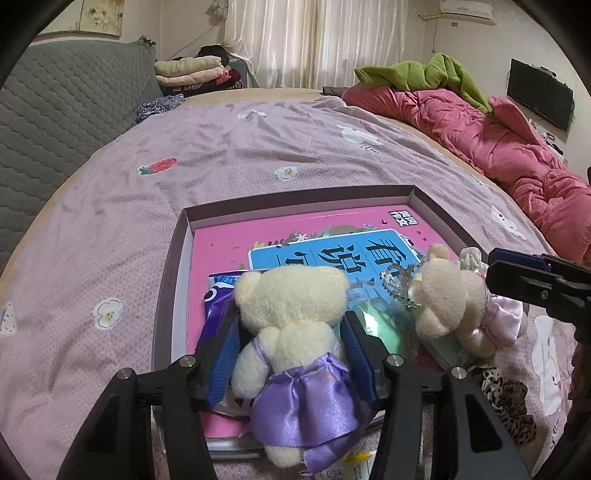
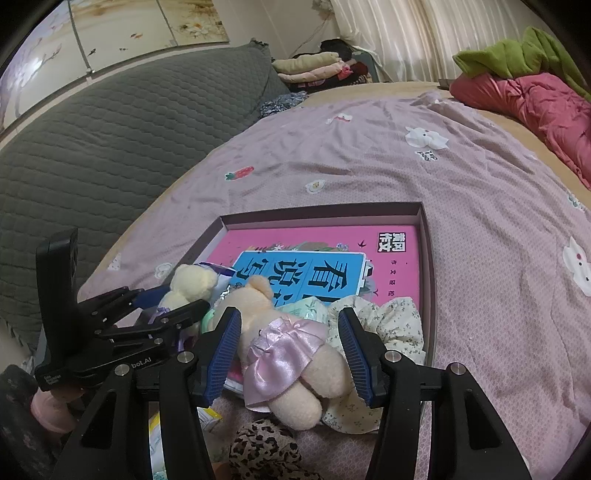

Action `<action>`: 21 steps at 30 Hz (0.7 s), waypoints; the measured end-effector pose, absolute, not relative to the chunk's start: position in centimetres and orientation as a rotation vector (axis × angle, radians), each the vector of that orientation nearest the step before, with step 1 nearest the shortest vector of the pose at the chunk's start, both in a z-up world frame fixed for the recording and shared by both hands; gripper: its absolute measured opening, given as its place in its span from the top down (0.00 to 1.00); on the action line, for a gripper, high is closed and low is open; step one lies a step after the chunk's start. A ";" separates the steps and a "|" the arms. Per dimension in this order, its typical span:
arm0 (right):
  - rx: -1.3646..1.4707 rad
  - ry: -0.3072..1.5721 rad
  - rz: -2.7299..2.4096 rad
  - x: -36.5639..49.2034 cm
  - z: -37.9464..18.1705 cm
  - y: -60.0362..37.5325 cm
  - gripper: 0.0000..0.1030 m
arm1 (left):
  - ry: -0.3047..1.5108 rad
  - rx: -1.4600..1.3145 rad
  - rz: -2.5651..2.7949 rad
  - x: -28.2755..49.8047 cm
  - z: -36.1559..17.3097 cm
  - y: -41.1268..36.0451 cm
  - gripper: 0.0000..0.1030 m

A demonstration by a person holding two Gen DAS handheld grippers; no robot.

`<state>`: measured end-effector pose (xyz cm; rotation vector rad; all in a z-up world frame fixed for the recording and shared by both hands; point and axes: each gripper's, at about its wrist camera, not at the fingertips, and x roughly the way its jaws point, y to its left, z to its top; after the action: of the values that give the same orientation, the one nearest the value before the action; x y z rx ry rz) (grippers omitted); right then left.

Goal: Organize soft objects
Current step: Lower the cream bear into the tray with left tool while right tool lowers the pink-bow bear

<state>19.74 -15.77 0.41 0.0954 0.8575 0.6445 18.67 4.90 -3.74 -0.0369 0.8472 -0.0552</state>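
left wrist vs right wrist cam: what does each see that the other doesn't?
Only the left wrist view: the wall TV, the air conditioner, and the purple-skirt bear close up between the left tool's pads.

Only the right wrist view: the painted wall panels, the floral cloth beside the pink-skirt bear, which lies between the right tool's pads, and the left tool's body from the side.

Both: the shallow box, the pink book inside it, both bears, the leopard-print scrunchie, the grey quilt and the red duvet.
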 end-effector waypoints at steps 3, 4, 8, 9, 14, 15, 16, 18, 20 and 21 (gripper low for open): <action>0.092 0.853 0.643 19.7 0.5 -15.8 0.45 | 0.848 -0.037 -0.055 18.7 -3.7 4.9 0.45; 0.091 0.852 0.643 19.8 0.5 -15.8 0.45 | 0.847 -0.037 -0.055 18.7 -3.7 4.9 0.45; 0.089 0.851 0.642 19.8 0.5 -15.9 0.45 | 0.847 -0.034 -0.055 18.7 -3.7 4.9 0.45; 0.088 0.850 0.642 19.8 0.5 -15.8 0.45 | 0.847 -0.034 -0.054 18.7 -3.7 4.9 0.45; 0.082 0.841 0.639 19.7 0.6 -15.9 0.34 | 0.846 -0.034 -0.054 18.7 -3.7 4.9 0.44; 0.081 0.840 0.640 19.7 0.6 -15.8 0.34 | 0.846 -0.033 -0.054 18.7 -3.7 4.9 0.44; 0.080 0.841 0.640 19.7 0.6 -15.8 0.34 | 0.845 -0.033 -0.055 18.6 -3.7 4.9 0.44; 0.079 0.843 0.643 19.6 0.6 -15.7 0.34 | 0.843 -0.034 -0.058 18.6 -3.6 4.9 0.44; 0.077 0.842 0.643 19.6 0.6 -15.7 0.34 | 0.840 -0.033 -0.060 18.5 -3.4 5.0 0.43; 0.079 0.843 0.645 19.6 0.5 -15.7 0.34 | 0.839 -0.034 -0.062 18.4 -3.4 4.9 0.43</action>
<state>19.63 -15.66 0.54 0.0786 0.8427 0.6446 18.41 4.94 -3.36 -0.0340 0.8393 -0.0622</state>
